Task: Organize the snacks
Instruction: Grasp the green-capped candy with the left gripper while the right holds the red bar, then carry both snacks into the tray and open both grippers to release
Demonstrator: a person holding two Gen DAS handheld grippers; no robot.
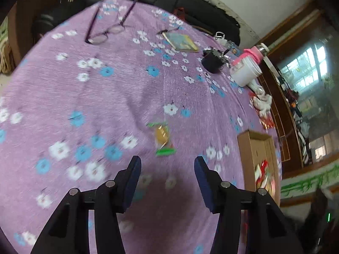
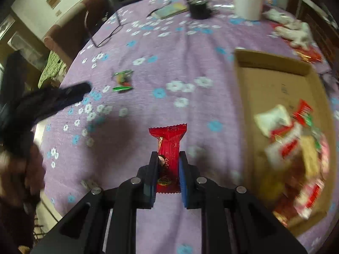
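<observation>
My right gripper (image 2: 168,155) is shut on a red snack packet (image 2: 169,146) and holds it above the purple floral tablecloth (image 2: 190,74), left of a cardboard box (image 2: 273,78) that holds several snack packets (image 2: 294,146). A green-and-orange snack packet (image 1: 162,137) lies on the cloth just ahead of my open, empty left gripper (image 1: 167,160); it also shows in the right wrist view (image 2: 123,80). The box shows at the right of the left wrist view (image 1: 254,148). The left gripper appears as a dark blurred shape in the right wrist view (image 2: 70,93).
At the far side lie purple glasses (image 1: 106,31), a booklet (image 1: 182,41), a black cup (image 1: 211,60), a white jar with a pink lid (image 1: 247,69) and white crumpled cloth (image 1: 262,101). Chairs stand beyond the table edge.
</observation>
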